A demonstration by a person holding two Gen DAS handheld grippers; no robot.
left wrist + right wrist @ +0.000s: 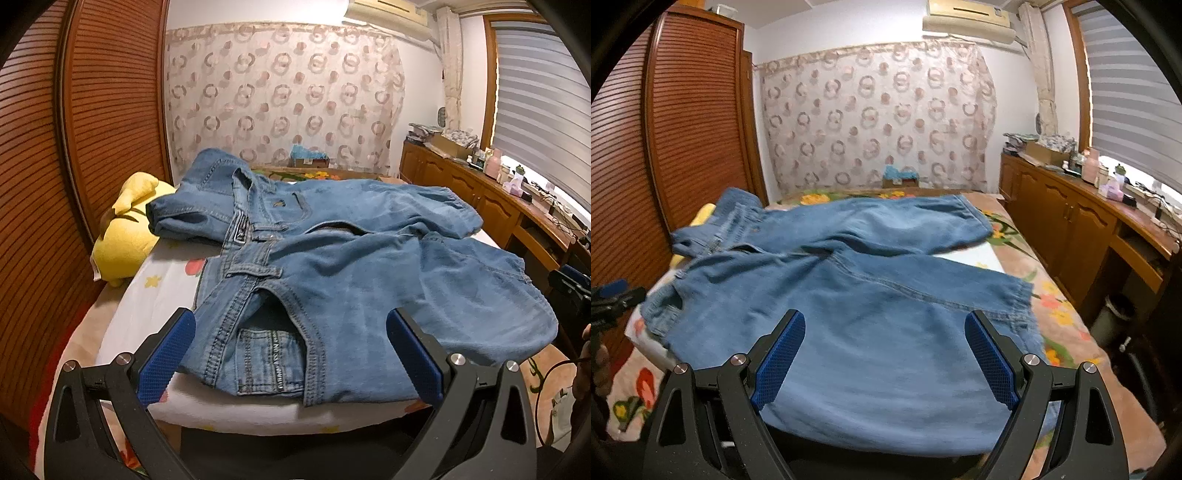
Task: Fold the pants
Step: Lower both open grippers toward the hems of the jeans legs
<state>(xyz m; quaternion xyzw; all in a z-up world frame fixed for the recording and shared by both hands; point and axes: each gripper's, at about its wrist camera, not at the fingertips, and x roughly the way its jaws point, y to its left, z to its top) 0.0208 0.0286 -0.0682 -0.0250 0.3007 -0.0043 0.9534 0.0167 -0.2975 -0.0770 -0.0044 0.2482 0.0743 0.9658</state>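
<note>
Both grippers' jaws gape empty over jeans [332,266] on floral bed [1067,317]

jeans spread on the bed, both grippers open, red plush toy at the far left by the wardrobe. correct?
One thing is off: the plush toy is yellow, not red, as the left wrist view shows. The rest holds: the jeans lie spread on the bed, the left gripper and right gripper are both open, and the toy sits at the far left beside the wardrobe.

The jeans [332,266] waistband label lettering is too small to read.
</note>
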